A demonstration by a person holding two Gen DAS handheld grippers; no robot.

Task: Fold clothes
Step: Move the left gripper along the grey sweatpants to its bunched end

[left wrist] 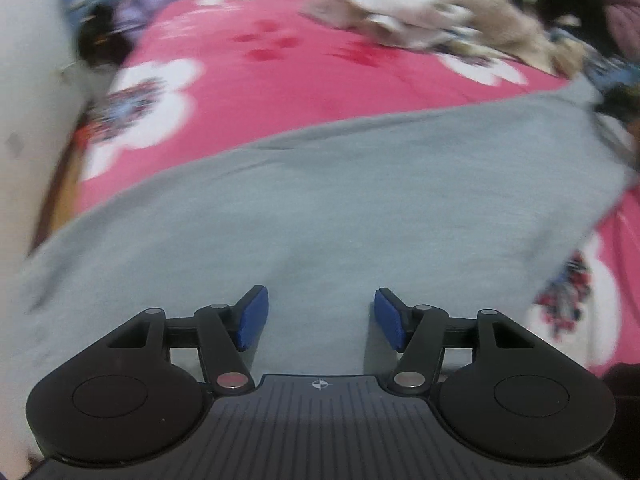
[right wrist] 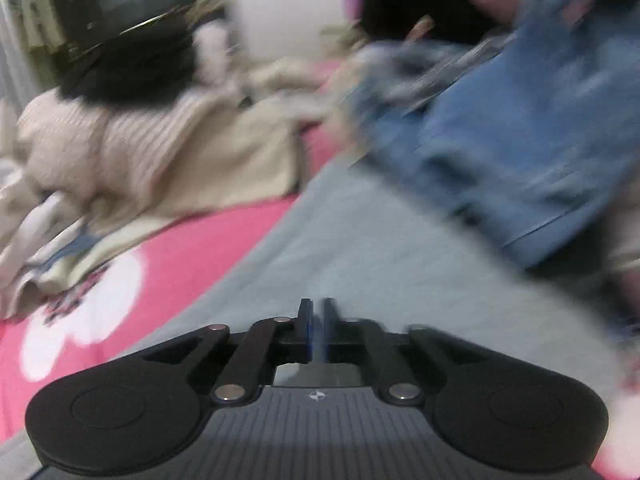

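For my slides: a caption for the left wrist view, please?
Open left gripper above a grey garment spread on a pink floral bedspread.

A pink floral bedspread (left wrist: 280,92) meets a pale wall (left wrist: 28,80).

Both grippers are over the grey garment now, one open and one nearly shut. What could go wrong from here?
1. The left gripper is open above flat grey garment; with no edge between its pads it may close on nothing.
2. The right gripper is shut, and whether cloth is caught is unclear, so a lift may fail.
3. The denim piece looks to overlap the grey garment and could be dragged along.
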